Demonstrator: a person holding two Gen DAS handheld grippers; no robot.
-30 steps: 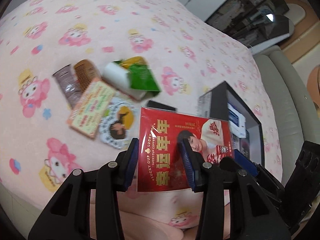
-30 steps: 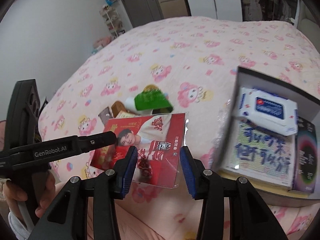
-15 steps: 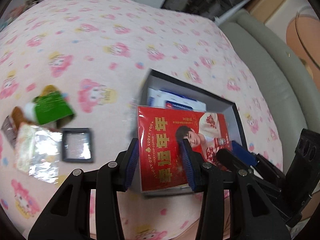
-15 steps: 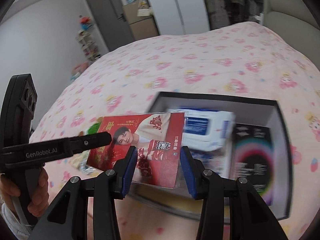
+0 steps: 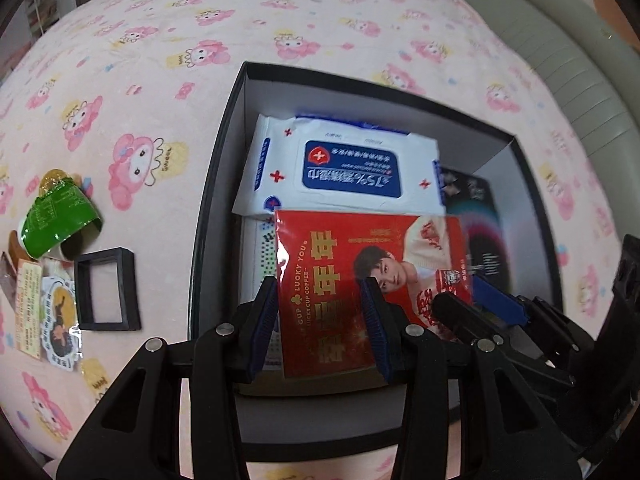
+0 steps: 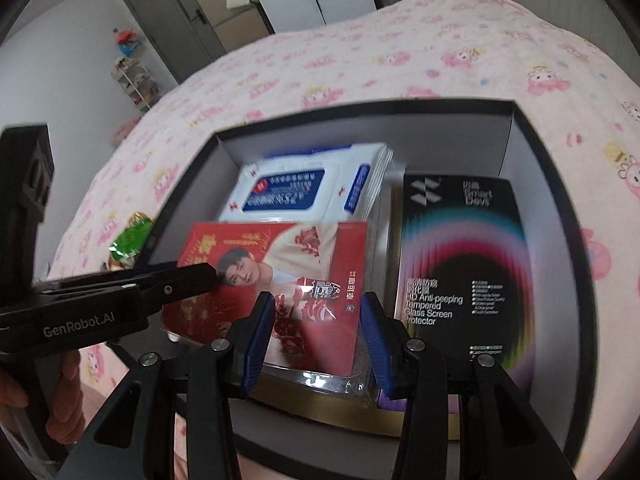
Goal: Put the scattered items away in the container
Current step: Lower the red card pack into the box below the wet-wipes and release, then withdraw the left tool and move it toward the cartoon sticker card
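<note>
- Red card packet, in a clear sleeve, is held over the open black box, above its near-left part.
- Left gripper: blue pads straddle the packet's left end, one on each face, clamped on it. The packet runs forward and to the right from the pads.
- Right gripper: pads straddle the packet's right end, clamped on it. In the right wrist view the left gripper's black finger lies across the packet's left end, so both grippers hold the one packet, one at each end.
- A hand grips the left gripper's handle at the left edge of the right wrist view.
- Box sits on the bed, which has a pink cartoon-print cover.
- Inside the box: white and blue wipes pack at the far side; black screen protector box along the right side; a dotted white item under the packet, not clear what it is.
- Left of the box on the bed: empty black frame just beside the box wall; green foil wrapper further left; printed stickers and cards at the view's edge.
</note>
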